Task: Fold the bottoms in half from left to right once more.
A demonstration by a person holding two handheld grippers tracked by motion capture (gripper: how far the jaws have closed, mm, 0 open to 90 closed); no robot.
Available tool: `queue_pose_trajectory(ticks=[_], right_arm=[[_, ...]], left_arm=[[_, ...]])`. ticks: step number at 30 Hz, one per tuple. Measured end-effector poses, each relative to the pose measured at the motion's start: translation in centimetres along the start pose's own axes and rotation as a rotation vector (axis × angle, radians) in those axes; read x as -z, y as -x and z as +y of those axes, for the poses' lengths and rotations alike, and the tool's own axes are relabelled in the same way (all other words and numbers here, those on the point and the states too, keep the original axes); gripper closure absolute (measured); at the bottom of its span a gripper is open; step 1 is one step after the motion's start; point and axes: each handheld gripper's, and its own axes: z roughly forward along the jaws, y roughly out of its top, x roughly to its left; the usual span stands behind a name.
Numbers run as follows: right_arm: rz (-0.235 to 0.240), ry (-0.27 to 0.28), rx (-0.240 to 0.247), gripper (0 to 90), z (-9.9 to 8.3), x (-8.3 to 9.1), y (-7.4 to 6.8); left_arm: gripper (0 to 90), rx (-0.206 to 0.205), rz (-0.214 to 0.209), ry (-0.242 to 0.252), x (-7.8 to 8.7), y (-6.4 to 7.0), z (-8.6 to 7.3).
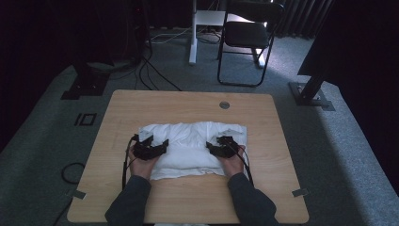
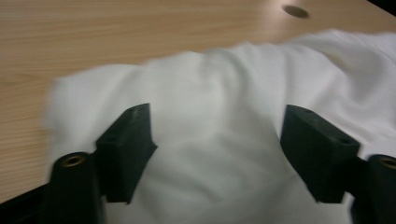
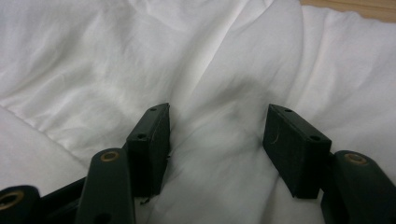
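Note:
A white cloth [image 1: 193, 148], folded into a thick rectangle, lies in the middle of the wooden table [image 1: 188, 106]. My left gripper [image 1: 151, 145] rests on the cloth's left part. In the left gripper view its jaws stand wide apart over the white cloth [image 2: 219, 121], nothing pinched between them; the left gripper [image 2: 217, 135] is open. My right gripper [image 1: 222, 145] rests on the cloth's right part. Seen from the right gripper view, the right gripper [image 3: 217, 133] is open, with a raised wrinkle of the cloth [image 3: 219, 70] lying between its jaws, not clamped.
A round cable hole [image 1: 224, 105] sits near the table's far edge. Behind the table stand a black chair [image 1: 247, 37] and a white post [image 1: 193, 33], with cables [image 1: 150, 70] on the grey carpet. Bare wood surrounds the cloth on every side.

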Motion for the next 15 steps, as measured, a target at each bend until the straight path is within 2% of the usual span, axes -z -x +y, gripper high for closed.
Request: queue_pose_trajectory(ticks=[1, 2, 3, 5, 6, 8, 10, 12, 14, 15], right_arm=[[-0.001, 0.0, 0.001, 40.6, 0.0, 0.0, 0.0], [-0.001, 0.0, 0.001, 40.6, 0.0, 0.0, 0.0], [0.0, 0.001, -0.001, 40.6, 0.0, 0.0, 0.0], [0.0, 0.001, -0.001, 40.6, 0.0, 0.0, 0.0], [0.001, 0.001, -0.001, 40.6, 0.0, 0.0, 0.0], [0.001, 0.002, -0.002, 40.6, 0.0, 0.0, 0.0], [0.002, 0.002, -0.002, 40.6, 0.0, 0.0, 0.0], [0.004, 0.003, -0.003, 40.6, 0.0, 0.0, 0.0], [0.004, 0.003, -0.004, 40.6, 0.0, 0.0, 0.0], [0.004, 0.004, -0.004, 40.6, -0.1, 0.0, 0.0]], left_arm=[[23.3, 0.009, 0.02, -0.006, 0.2, -0.6, 0.1], [19.1, 0.009, 0.02, -0.006, 0.2, -0.6, 0.1], [19.1, 0.051, 0.046, -0.03, 0.2, -1.7, 0.0], [14.5, 0.096, 0.046, -0.072, -0.1, -2.8, -0.3], [12.4, 0.106, 0.056, -0.084, -0.3, -3.1, -0.5], [9.9, 0.109, 0.084, -0.11, -0.7, -3.4, -0.8], [9.4, 0.124, 0.089, -0.124, -1.1, -3.8, -1.1], [9.3, 0.109, 0.108, -0.134, -1.4, -4.0, -1.4], [7.9, 0.107, 0.108, -0.147, -1.8, -4.3, -1.8], [4.5, 0.115, 0.109, -0.16, -2.0, -4.6, -2.0]])
